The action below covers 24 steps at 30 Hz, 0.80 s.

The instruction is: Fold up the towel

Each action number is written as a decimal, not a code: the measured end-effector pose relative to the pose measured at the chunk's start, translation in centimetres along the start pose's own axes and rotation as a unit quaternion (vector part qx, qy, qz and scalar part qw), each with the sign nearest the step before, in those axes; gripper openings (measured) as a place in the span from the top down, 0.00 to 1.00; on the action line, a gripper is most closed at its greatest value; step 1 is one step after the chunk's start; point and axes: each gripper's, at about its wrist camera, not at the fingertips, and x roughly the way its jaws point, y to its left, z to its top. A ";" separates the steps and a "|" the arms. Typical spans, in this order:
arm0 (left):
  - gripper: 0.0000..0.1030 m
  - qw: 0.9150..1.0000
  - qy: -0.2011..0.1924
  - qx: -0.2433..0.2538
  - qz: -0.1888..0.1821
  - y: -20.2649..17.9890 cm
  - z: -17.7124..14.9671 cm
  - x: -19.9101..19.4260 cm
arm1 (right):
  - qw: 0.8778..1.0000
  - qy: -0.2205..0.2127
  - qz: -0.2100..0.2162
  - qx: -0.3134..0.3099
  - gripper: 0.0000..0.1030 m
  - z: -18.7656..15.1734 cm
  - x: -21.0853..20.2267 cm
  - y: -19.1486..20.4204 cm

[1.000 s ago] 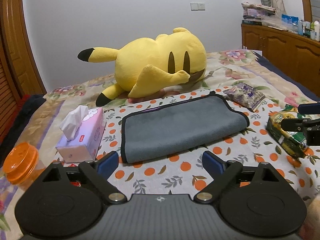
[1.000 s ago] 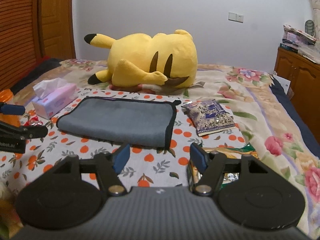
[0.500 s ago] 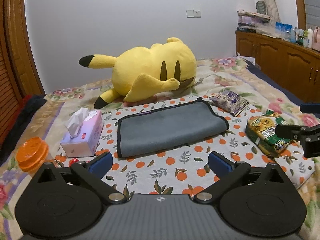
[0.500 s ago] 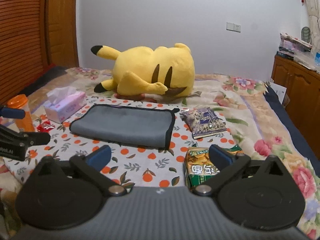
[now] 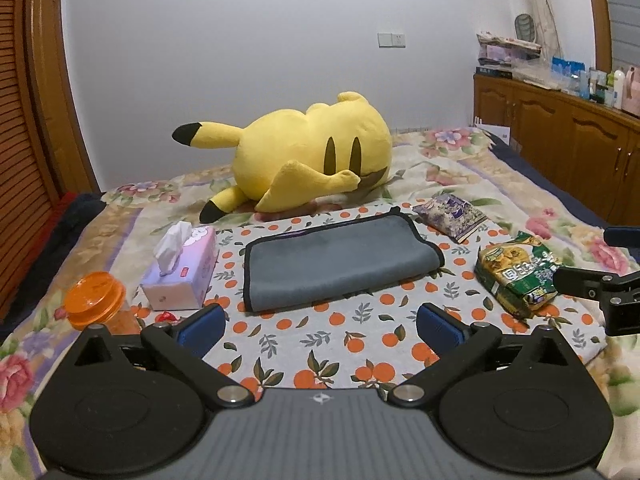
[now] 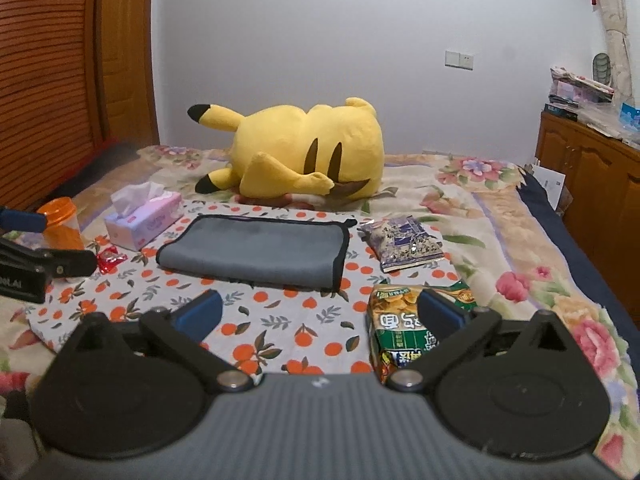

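Note:
A grey towel with black edging lies folded flat on an orange-print cloth on the bed; it also shows in the right wrist view. My left gripper is open and empty, held above the cloth in front of the towel, well short of it. My right gripper is open and empty, in front of the towel's right end, its right finger over a green snack bag. Each gripper shows at the edge of the other's view.
A yellow plush toy lies behind the towel. A pink tissue box and an orange jar are on the left. A purple packet and the green snack bag are on the right. A wooden cabinet runs along the right.
Both grippers have pulled back and up from the towel, so it looks smaller and farther. Both sets of jaws have opened wider. The towel has not moved.

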 end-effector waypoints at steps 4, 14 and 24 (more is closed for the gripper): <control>0.00 1.000 -0.004 -0.002 0.002 0.1 -0.1 -1.6 | 1.000 -0.007 0.000 0.006 0.00 0.0 -1.2 0.0; 0.00 1.000 -0.021 -0.012 0.015 0.2 -1.0 -5.0 | 1.000 -0.024 -0.001 0.016 0.00 -0.4 -4.0 0.3; 0.00 0.999 -0.018 -0.021 0.020 -0.2 -3.2 -6.9 | 0.999 -0.029 0.001 0.024 0.00 -1.5 -6.1 0.6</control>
